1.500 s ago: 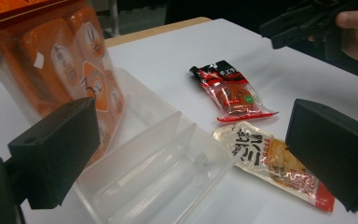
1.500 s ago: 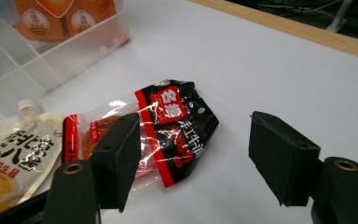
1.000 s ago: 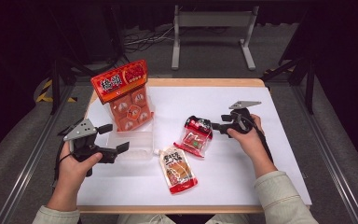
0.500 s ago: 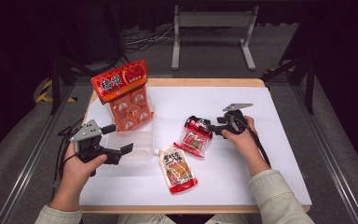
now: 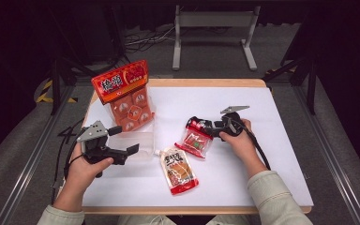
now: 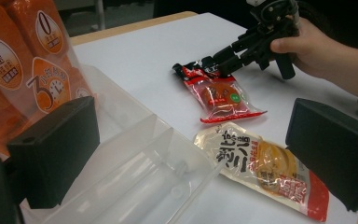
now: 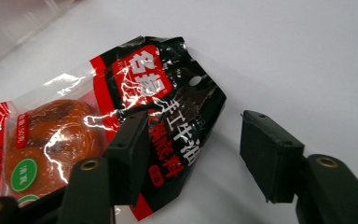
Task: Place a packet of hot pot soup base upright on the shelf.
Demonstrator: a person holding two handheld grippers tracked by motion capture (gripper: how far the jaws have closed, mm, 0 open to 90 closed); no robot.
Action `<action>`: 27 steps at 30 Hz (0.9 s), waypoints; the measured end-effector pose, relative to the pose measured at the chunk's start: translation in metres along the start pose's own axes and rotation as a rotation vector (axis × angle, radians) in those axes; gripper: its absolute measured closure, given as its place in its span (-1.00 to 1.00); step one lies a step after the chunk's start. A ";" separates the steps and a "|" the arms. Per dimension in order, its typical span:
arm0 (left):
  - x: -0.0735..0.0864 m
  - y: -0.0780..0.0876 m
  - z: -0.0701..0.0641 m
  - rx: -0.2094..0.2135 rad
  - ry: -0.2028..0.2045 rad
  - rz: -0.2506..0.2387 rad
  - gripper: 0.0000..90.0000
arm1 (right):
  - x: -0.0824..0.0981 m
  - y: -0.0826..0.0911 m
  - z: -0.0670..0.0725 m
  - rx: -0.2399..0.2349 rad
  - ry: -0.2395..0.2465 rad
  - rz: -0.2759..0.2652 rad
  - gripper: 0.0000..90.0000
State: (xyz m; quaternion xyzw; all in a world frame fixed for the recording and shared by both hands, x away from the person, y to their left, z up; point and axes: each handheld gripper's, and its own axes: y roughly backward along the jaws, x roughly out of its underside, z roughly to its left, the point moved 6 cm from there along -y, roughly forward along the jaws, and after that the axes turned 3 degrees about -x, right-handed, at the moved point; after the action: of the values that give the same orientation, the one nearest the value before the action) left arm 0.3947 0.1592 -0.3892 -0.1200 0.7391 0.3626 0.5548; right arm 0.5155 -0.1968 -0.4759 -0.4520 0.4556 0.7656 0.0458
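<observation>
A red and black sauce sachet [image 5: 196, 138] lies flat on the white table top [image 5: 281, 164], mid-table. My right gripper [image 5: 209, 127] comes at its black top end from the right. In the right gripper view the gripper [image 7: 198, 140] is open and its jaws have just been closing: one jaw lies over the sachet [image 7: 135, 112], the other stands clear of its edge over bare table. My left gripper [image 5: 124, 140] is open beside a clear plastic box [image 5: 140, 140]. In the left gripper view, that gripper [image 6: 191, 133] stands wide with the box [image 6: 135, 158] before it.
A tall orange package [image 5: 124, 93] stands behind the clear box. A beige and red pouch [image 5: 179, 169] lies near the front edge, just left of the sachet. The left gripper view shows the pouch [image 6: 261, 168], the sachet [image 6: 219, 95] and the right gripper [image 6: 219, 63] farther off.
My right gripper has sunk toward the sachet's black end and its jaws have narrowed. The left gripper has barely shifted. Nothing else has moved.
</observation>
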 end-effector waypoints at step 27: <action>0.006 -0.008 -0.004 0.011 -0.043 0.046 -0.85 | -0.004 0.006 0.014 -0.041 0.024 -0.005 0.92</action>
State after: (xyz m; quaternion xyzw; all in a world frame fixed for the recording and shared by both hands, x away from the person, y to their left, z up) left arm 0.3941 0.1521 -0.3970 -0.0920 0.7315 0.3736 0.5630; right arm 0.5056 -0.1884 -0.4661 -0.4632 0.4390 0.7692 0.0330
